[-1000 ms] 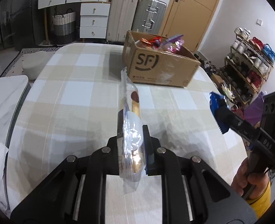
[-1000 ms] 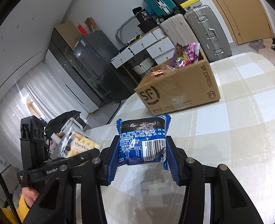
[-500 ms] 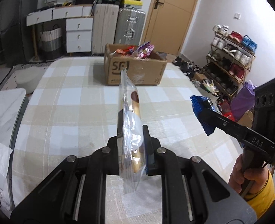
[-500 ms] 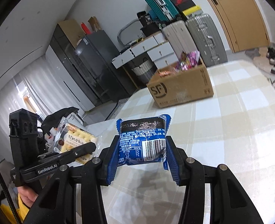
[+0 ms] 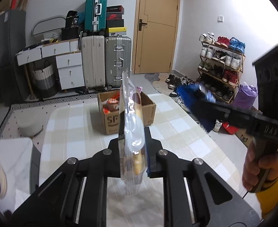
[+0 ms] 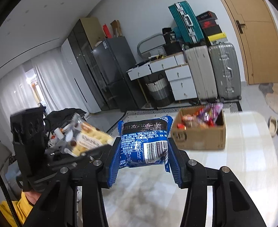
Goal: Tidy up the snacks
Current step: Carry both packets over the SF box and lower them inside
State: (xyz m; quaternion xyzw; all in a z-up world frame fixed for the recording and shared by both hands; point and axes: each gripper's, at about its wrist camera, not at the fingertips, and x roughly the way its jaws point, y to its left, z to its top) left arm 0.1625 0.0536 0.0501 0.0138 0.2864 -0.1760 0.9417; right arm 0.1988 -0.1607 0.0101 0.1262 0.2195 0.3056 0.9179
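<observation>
The left gripper (image 5: 132, 149) pinches a clear biscuit packet (image 5: 131, 124) held edge-on, hiding part of the cardboard box (image 5: 126, 111) of snacks that stands far off on the checked surface (image 5: 72, 132). The right gripper (image 6: 143, 158) clamps a blue snack pack (image 6: 144, 143), barcode facing the camera. Only the right wrist view shows the biscuit packet's broad face (image 6: 86, 140); only the left shows the shoe rack (image 5: 221, 70).

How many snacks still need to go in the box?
Several snacks already sit in the box. Two are in hand: the left tool grips a clear packet, the right tool a blue packet. Both still need dropping in; no loose snacks show on the table.
</observation>
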